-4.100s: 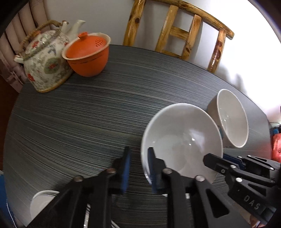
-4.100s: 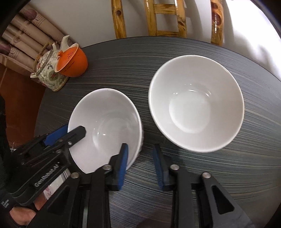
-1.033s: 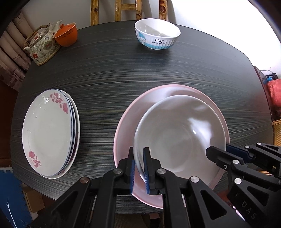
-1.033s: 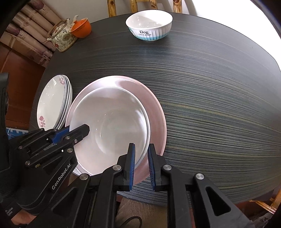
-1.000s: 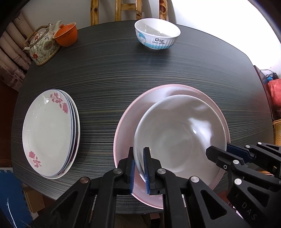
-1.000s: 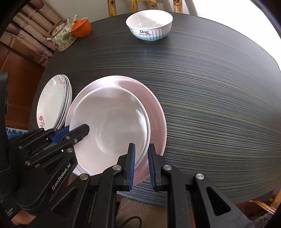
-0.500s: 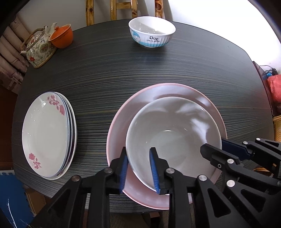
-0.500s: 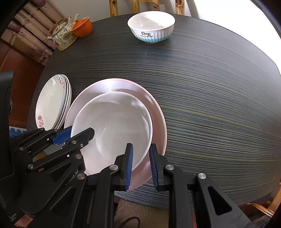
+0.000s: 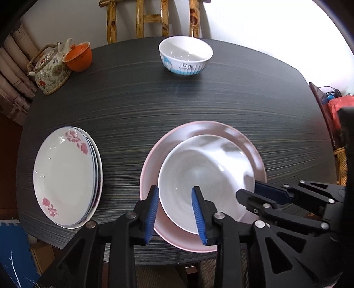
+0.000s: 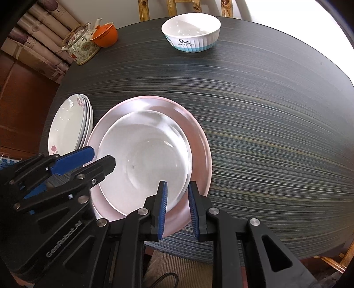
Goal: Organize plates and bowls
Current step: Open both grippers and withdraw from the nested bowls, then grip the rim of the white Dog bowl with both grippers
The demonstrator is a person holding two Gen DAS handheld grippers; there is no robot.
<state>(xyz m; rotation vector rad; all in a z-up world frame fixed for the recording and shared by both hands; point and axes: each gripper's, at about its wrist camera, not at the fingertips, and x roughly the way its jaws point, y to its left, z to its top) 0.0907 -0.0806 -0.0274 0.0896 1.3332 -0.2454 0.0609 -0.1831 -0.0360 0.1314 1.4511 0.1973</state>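
Note:
A plain white bowl (image 9: 205, 177) sits in a large pink plate (image 9: 154, 168) near the table's front edge; both show in the right wrist view, bowl (image 10: 143, 155) and plate (image 10: 199, 141). My left gripper (image 9: 176, 212) is open, its jaws on either side of the bowl's near-left rim without gripping it. My right gripper (image 10: 177, 210) is open, its jaws on either side of the bowl's near-right rim. A stack of flowered white plates (image 9: 66, 175) lies to the left. A white bowl with blue print (image 9: 185, 58) stands at the far side.
A flowered teapot (image 9: 49, 68) and an orange lidded cup (image 9: 78, 56) stand at the far left corner. A wooden chair (image 9: 152, 20) is behind the dark round table (image 9: 177, 104). The table's front edge is just below both grippers.
Both grippers were shut on the white bowl's rim a second ago. They have opened and let go of it in the pink plate, and both have drawn back a little.

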